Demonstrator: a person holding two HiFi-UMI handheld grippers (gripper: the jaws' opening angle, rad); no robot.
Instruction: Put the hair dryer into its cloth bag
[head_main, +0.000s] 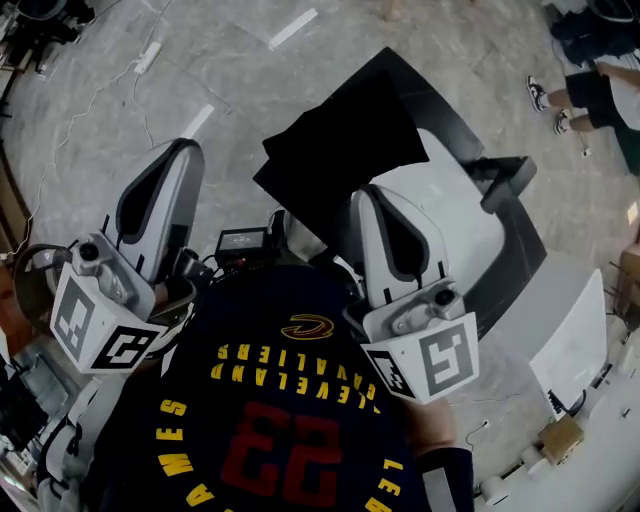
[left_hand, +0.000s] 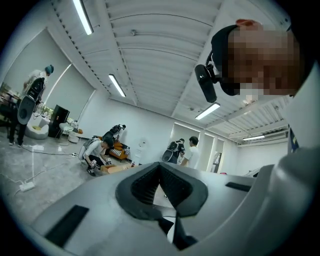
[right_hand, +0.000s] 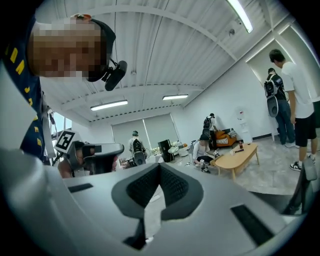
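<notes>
Left tongs (head_main: 183, 150) and right tongs (head_main: 368, 195) are both closed together, empty, held level and side by side. The bag (head_main: 340, 140) lies just ahead of the right tongs, with what seems the dryer (head_main: 460, 210) beside them.

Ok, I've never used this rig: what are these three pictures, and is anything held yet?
No robot here: a person wears a head camera and holds a gripper in each hand. The head view looks down over the jersey at the left gripper and right gripper; the marker cubes belong to them. The other two views look along each gripper's jaws into the room. Both grippers are shut and hold nothing. Ahead lies a black cloth, likely the bag, on a table. I can't make out the hair dryer.
</notes>
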